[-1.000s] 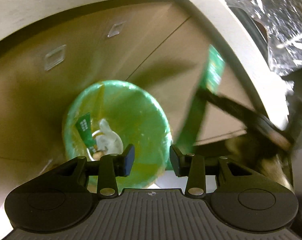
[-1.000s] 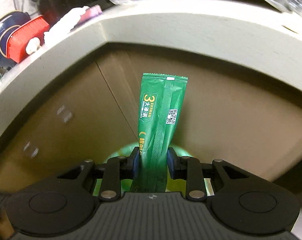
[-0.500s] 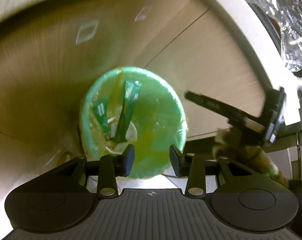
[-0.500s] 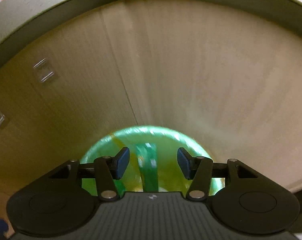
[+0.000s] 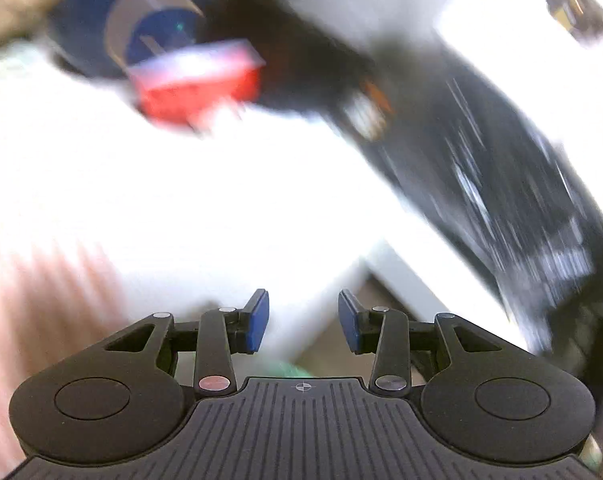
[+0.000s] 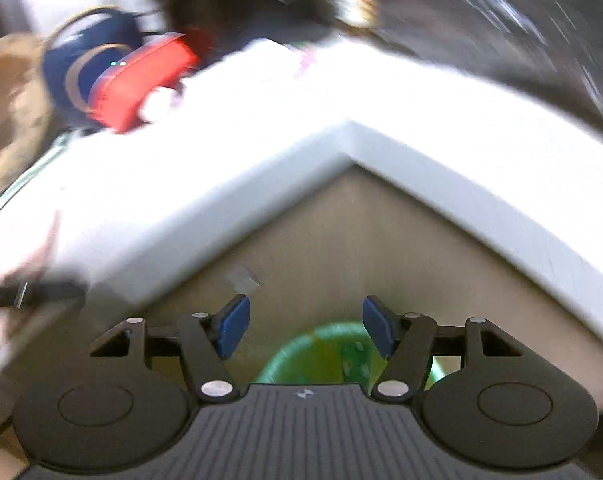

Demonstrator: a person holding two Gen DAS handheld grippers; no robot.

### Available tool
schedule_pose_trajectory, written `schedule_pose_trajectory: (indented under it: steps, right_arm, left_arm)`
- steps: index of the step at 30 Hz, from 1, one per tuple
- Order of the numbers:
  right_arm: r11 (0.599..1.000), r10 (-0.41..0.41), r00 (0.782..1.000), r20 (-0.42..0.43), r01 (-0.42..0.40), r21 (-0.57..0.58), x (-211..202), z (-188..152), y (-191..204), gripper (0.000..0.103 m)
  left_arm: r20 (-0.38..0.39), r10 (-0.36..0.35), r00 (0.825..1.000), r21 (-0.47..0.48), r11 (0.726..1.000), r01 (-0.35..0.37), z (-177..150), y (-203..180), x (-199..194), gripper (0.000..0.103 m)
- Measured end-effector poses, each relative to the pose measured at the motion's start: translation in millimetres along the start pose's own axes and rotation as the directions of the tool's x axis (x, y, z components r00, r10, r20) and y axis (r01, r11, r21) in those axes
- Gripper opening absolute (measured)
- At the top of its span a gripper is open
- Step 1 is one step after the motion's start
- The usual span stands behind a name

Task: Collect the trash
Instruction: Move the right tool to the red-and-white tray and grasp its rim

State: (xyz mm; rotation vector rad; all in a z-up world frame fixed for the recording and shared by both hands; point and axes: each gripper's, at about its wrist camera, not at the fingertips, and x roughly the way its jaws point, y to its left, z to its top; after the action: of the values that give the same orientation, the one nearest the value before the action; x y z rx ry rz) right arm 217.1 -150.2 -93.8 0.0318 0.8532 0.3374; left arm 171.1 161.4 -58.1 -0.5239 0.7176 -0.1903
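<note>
Below, one green bin [image 6: 325,356] is seen, green wrappers blurred, uncountable; right claw [image 6: 305,330] opening, empty; left claw [image 5: 303,320] apart, empty.

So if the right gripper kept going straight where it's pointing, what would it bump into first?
Probably the green bin below: it sits right between the opening, empty right gripper fingers. The picture is blurry, so depth is unclear; the wooden cabinet wall behind could come first.
</note>
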Motion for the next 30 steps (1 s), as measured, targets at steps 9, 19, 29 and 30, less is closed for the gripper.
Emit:
schedule_pose_trajectory:
  steps: [9, 19, 29, 30]
  right_arm:
    - [0.991, 0.043, 0.978, 0.203, -0.015, -0.136, 33, 138, 117, 0.089]
    - [0.984, -0.047, 0.992, 0.118, 0.066, -0.167, 167, 225, 199, 0.087]
    - [0.987, 0.022, 1.0, 0.017, -0.019, -0.157, 150, 193, 153, 0.017]
    - [0.985, 0.043, 0.999, 0.0, -0.042, -0.167, 142, 187, 146, 0.01]
  left_arm:
    - [0.057, 0.162, 0.985, -0.171, 0.974, -0.15, 34, 103, -9, 0.043]
    - [0.067, 0.126, 0.99, -0.236, 0.966, -0.107, 24, 140, -29, 0.042]
    - [0.125, 0.047, 0.991, -0.276, 0.961, -0.011, 35, 128, -15, 0.042]
    - [0.137, 0.049, 0.989, -0.281, 0.96, -0.009, 37, 123, -14, 0.042]
